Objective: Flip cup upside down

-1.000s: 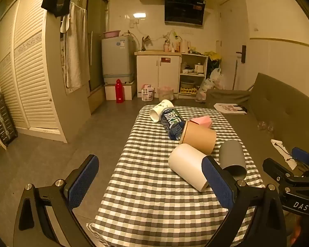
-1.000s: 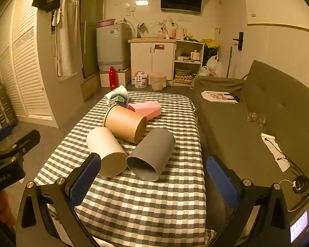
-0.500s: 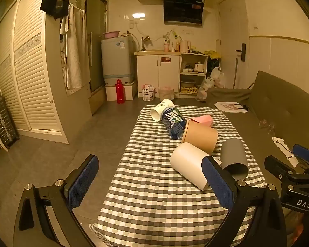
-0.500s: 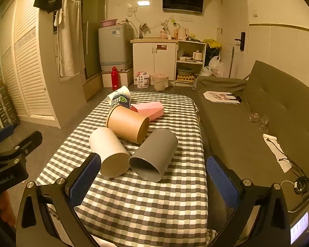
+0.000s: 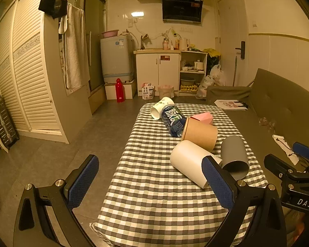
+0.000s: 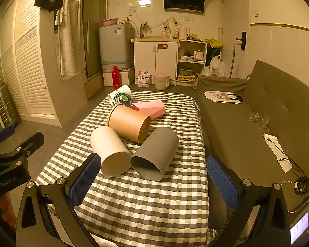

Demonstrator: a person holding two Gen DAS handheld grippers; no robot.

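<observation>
Several cups lie on their sides on the checkered table (image 6: 146,201). A white cup (image 6: 110,151) and a grey cup (image 6: 155,153) lie nearest, mouths toward me. A brown paper cup (image 6: 129,122), a pink cup (image 6: 152,108) and a printed cup (image 6: 121,97) lie behind. In the left wrist view I see the white cup (image 5: 190,162), grey cup (image 5: 234,155) and brown cup (image 5: 199,133). My left gripper (image 5: 150,183) is open and empty over the table's near left. My right gripper (image 6: 152,181) is open and empty, just in front of the grey cup.
A grey sofa (image 6: 257,123) runs along the table's right side, with a paper bag (image 6: 222,96) and a cable (image 6: 288,164) on it. Louvred wardrobe doors (image 5: 24,78) stand at left. Kitchen cabinets (image 5: 158,72) and a red bottle (image 5: 119,90) are at the back.
Both grippers have drifted slightly back and up from the table. The cups have not moved, and both grippers stay open.
</observation>
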